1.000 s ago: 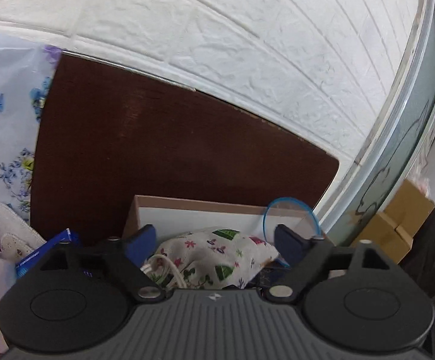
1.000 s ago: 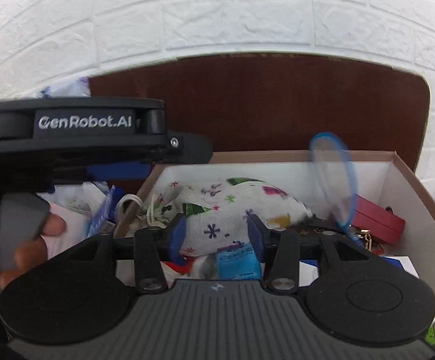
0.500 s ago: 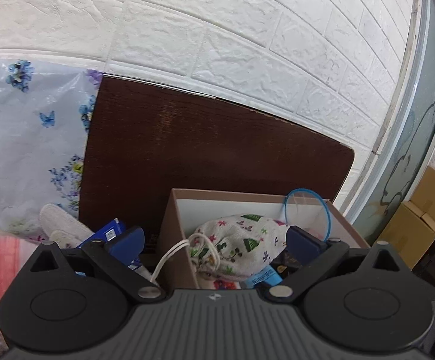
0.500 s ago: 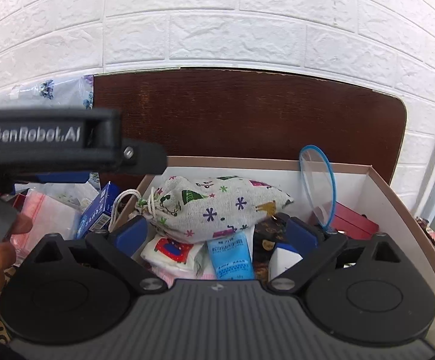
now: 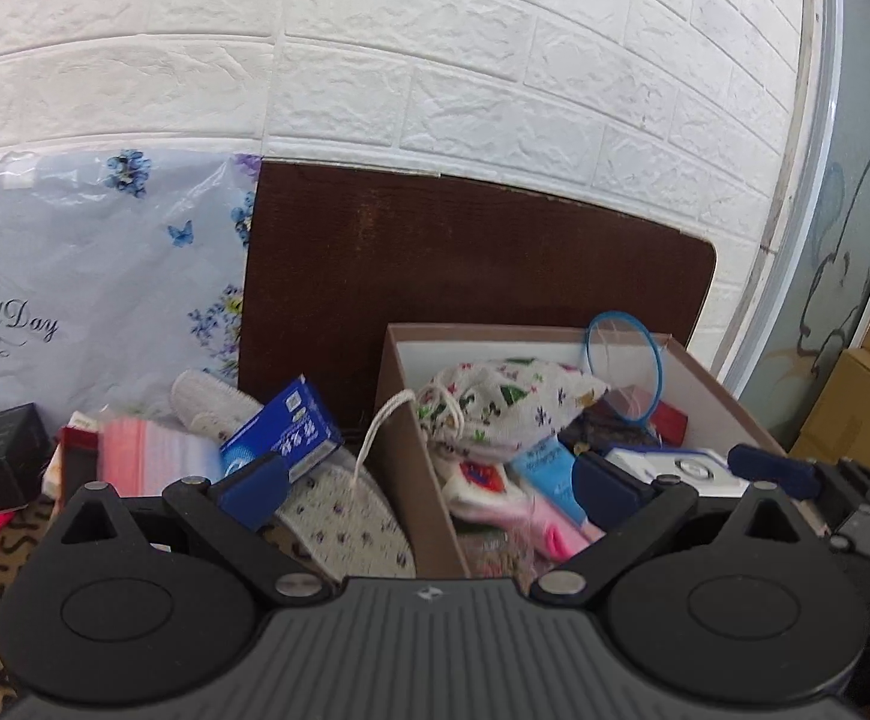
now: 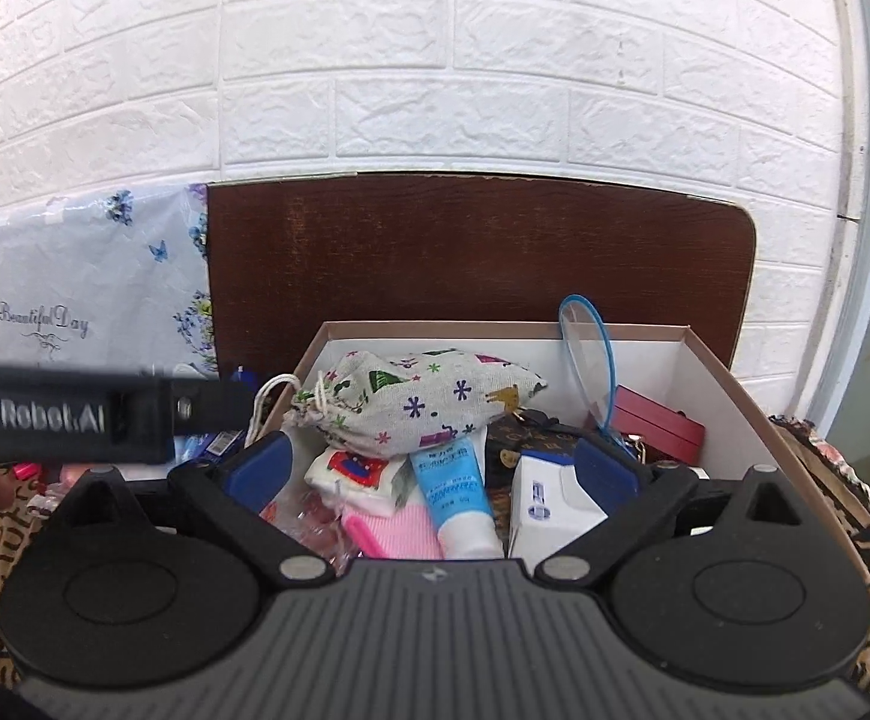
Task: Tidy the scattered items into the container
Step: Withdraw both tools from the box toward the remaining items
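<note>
Both the left gripper [image 5: 429, 477] and right gripper [image 6: 432, 468] gaped wide, empty, above the brown cardboard box [image 6: 729, 372]; centre-frame, the printed cloth drawstring pouch [image 6: 417, 399], perched high, risked sliding out.

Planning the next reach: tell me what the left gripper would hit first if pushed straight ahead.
Probably the near left wall of the cardboard box: it sits between the open fingers of the left gripper, with the printed drawstring pouch just beyond. Depth is uncertain in this fisheye view.
</note>
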`<state>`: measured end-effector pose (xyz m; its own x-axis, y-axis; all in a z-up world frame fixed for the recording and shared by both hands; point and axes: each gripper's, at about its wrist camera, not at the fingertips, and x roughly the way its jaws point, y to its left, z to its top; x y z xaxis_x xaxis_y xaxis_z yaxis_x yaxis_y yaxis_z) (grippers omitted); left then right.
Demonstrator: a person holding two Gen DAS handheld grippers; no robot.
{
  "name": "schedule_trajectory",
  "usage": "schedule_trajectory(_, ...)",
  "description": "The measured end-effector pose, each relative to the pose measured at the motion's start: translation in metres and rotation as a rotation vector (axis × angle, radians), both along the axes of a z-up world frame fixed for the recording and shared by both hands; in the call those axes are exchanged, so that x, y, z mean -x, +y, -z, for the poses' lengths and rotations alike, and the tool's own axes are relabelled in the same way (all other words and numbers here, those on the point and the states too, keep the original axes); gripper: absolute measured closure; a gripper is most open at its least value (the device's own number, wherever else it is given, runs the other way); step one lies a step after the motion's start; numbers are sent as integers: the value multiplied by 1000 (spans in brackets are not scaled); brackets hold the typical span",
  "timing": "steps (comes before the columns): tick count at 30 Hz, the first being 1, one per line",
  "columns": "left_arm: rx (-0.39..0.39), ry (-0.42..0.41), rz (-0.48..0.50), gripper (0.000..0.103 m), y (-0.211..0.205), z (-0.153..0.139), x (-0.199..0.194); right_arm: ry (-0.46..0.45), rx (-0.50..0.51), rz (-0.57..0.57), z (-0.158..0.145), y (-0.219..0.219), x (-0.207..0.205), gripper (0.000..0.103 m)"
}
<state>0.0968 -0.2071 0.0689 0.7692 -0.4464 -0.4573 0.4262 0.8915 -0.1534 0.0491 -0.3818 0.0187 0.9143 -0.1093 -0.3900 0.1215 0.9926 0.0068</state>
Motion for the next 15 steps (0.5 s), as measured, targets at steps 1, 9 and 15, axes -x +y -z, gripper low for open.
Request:
schedule_trajectory(1, -3, 3, -6, 0, 2, 0, 6, -4, -1, -2, 0, 1, 5, 4)
schedule_trajectory(9, -49, -8, -50, 0, 17, -1, 48, -26, 58, -8, 3, 20, 43, 2)
schedule_trajectory(15, -43, -20, -83, 0, 35, 0, 74, -41, 63, -32, 5, 36, 64, 2)
